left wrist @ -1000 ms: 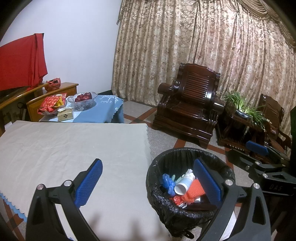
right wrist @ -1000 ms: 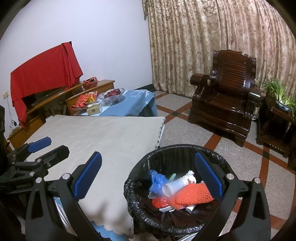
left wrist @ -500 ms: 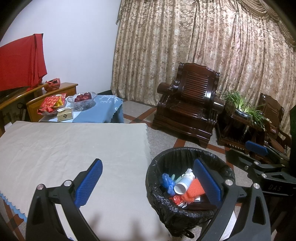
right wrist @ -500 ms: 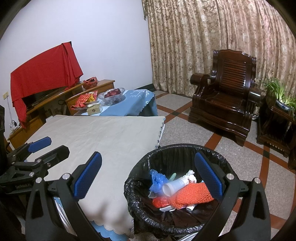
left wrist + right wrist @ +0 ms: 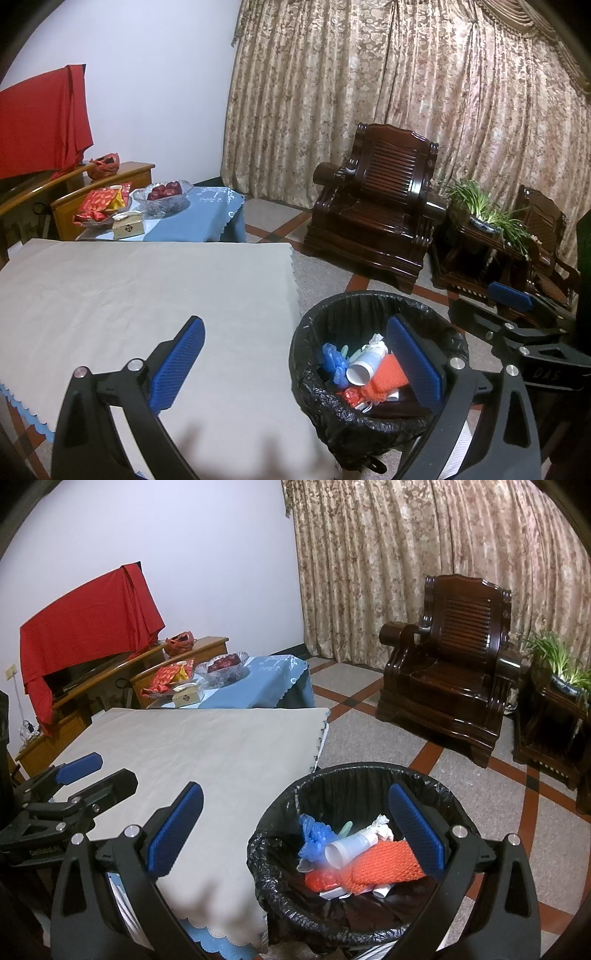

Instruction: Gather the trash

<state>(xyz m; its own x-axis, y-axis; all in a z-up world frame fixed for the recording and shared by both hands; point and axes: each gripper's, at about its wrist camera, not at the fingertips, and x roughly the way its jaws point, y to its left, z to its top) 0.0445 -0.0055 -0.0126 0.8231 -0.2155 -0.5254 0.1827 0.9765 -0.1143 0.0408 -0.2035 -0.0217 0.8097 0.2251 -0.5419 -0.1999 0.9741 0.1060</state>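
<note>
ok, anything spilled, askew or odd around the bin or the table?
Nothing stands out. The trash sits inside the lined bin, none shows on the floor, and the grey tablecloth lies flat. Both hand-held grippers are open and hold nothing.

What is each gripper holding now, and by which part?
Nothing is held. The left gripper and the right gripper both stand open and empty; the trash lies in the bin.

Left gripper [image 5: 293,362] jaws spread wide, holding nothing; right gripper [image 5: 295,829] same (each visible side-on in the other's view), both level.
</note>
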